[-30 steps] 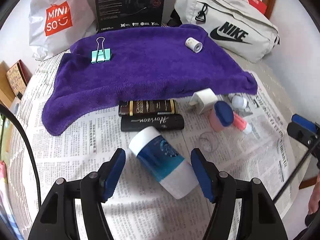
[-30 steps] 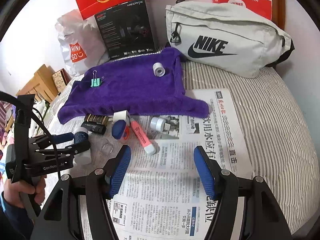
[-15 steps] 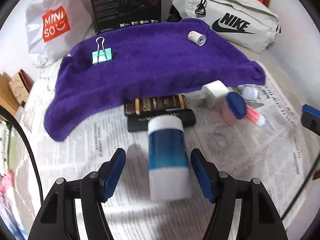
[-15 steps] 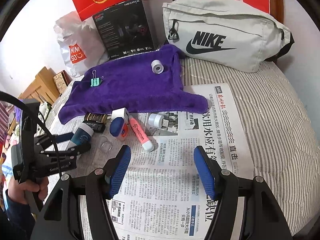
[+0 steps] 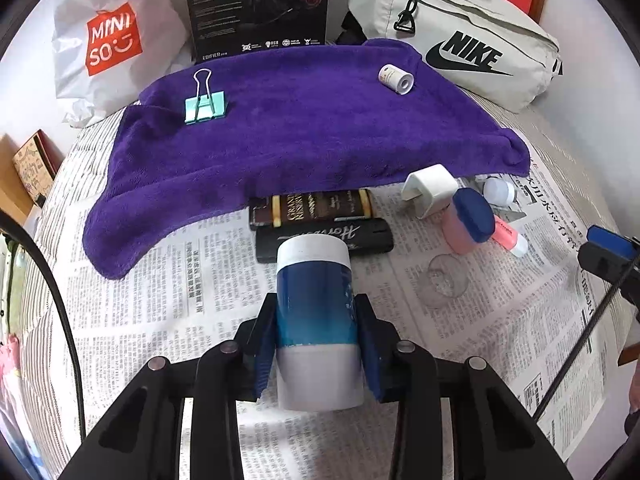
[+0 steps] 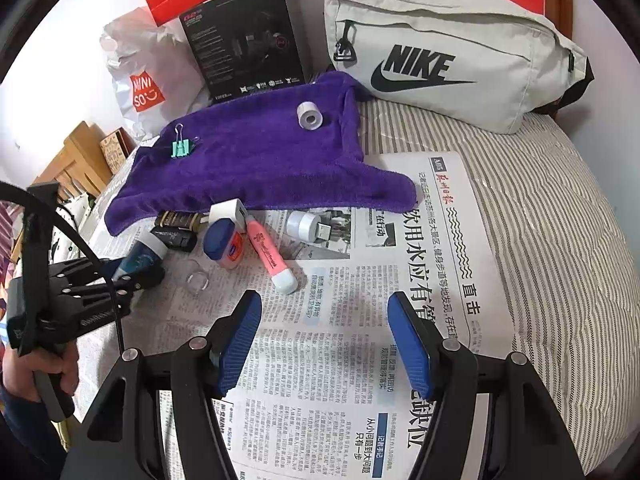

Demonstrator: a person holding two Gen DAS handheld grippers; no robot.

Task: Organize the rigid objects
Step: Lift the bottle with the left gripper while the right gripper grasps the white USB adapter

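Note:
My left gripper [image 5: 318, 344] is shut on a blue and white bottle [image 5: 316, 304], its white cap pointing away; it also shows in the right wrist view [image 6: 138, 258]. A purple towel [image 5: 304, 128] holds a teal binder clip [image 5: 205, 106] and a small white roll [image 5: 395, 78]. In front of the towel lie a brown bar [image 5: 316, 208], a black case [image 5: 352, 236], a white charger [image 5: 430, 190], a pink jar with a blue lid [image 5: 468, 220] and a pink highlighter [image 6: 269, 254]. My right gripper [image 6: 324, 340] is open and empty over the newspaper [image 6: 360, 340].
A Nike bag [image 6: 448, 56], a black box [image 6: 244, 40] and a Miniso bag [image 5: 108, 40] stand behind the towel. A clear ring [image 5: 446, 280] and a small white cylinder [image 6: 304, 225] lie on the newspaper. The striped bed cover [image 6: 552, 240] extends right.
My left gripper has closed on the blue and white bottle, which turned from slanted to straight between the fingers. The right gripper moved slightly forward and stayed open.

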